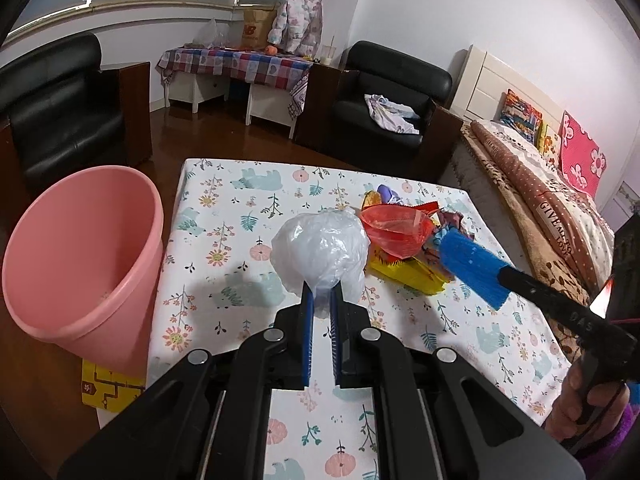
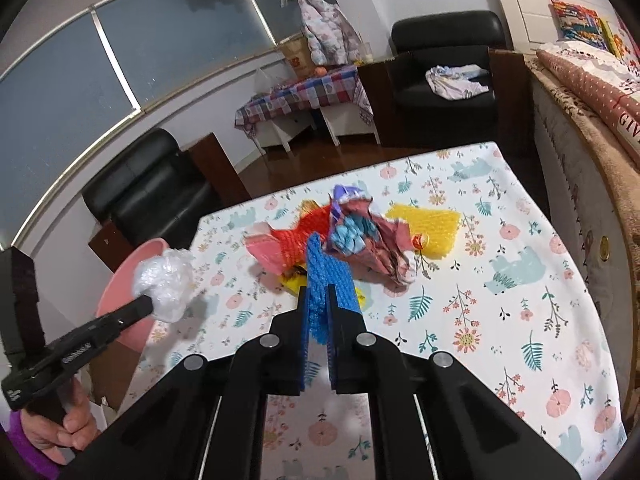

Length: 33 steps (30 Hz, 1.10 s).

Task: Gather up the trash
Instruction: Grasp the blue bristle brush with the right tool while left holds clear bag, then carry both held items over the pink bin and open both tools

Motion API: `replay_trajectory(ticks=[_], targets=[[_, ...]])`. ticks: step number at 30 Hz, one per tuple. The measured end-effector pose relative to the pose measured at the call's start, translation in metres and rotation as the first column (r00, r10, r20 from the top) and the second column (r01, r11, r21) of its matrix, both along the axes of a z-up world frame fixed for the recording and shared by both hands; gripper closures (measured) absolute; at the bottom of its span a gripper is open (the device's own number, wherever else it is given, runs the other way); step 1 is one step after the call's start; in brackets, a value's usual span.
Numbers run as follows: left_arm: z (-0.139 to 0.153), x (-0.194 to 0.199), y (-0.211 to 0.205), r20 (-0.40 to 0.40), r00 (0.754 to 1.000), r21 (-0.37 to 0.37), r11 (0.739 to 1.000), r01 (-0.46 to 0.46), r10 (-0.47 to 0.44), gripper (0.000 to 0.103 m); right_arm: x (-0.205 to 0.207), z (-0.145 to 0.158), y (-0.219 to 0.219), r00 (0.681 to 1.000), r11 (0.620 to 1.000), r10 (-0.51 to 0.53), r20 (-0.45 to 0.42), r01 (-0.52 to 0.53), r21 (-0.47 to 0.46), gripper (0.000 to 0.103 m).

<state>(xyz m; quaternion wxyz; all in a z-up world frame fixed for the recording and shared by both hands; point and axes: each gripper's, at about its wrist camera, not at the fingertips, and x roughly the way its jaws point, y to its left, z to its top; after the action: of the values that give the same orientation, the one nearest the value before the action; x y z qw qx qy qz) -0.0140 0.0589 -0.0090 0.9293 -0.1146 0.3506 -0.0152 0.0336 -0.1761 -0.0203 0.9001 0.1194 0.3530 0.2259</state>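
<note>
Left jaws (image 1: pixel 323 294): pinched on the clear bag (image 1: pixel 320 250), held above the tabletop (image 1: pixel 224 216).
Right jaws (image 2: pixel 318 300): clamped on blue mesh (image 2: pixel 326 272).
Bin (image 1: pixel 80 256): lay left of the bag, nearer the left hand.

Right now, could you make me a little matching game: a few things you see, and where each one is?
Things:
1. clear plastic bag
2. blue mesh piece
3. pink bucket
4. yellow wrapper

Places:
A. lying on the table
B. pinched in the left gripper
C. beside the table's edge
D. pinched in the right gripper

Pairs: 1-B, 2-D, 3-C, 4-A
</note>
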Motion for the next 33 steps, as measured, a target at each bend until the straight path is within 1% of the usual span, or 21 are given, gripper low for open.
replay_trajectory(ticks=[7, 11, 15, 24, 33], targets=[[0.007, -0.014, 0.009, 0.027, 0.999, -0.002, 1.0, -0.023, 0.023, 0.096, -0.016, 0.029, 0.01, 0.997, 0.998, 0.049, 0.063, -0.051, 0.045, 0.096], [0.013, -0.023, 0.018, 0.047, 0.998, 0.005, 0.999, -0.044, 0.044, 0.096, -0.019, 0.039, 0.03, 0.992, 0.992, 0.105, 0.074, -0.109, 0.06, 0.096], [0.017, -0.036, 0.032, 0.067, 0.994, 0.018, 0.996, -0.084, 0.083, 0.096, -0.018, 0.045, 0.056, 0.983, 0.981, 0.172, 0.07, -0.178, 0.079, 0.096], [0.021, -0.054, 0.077, 0.076, 0.977, 0.002, 0.98, -0.199, 0.199, 0.096, -0.017, 0.059, 0.125, 0.943, 0.94, 0.324, 0.073, -0.33, 0.088, 0.096], [0.021, -0.067, 0.117, 0.074, 0.947, 0.01, 0.949, -0.316, 0.314, 0.096, -0.012, 0.067, 0.204, 0.884, 0.88, 0.462, 0.068, -0.466, 0.09, 0.096]])
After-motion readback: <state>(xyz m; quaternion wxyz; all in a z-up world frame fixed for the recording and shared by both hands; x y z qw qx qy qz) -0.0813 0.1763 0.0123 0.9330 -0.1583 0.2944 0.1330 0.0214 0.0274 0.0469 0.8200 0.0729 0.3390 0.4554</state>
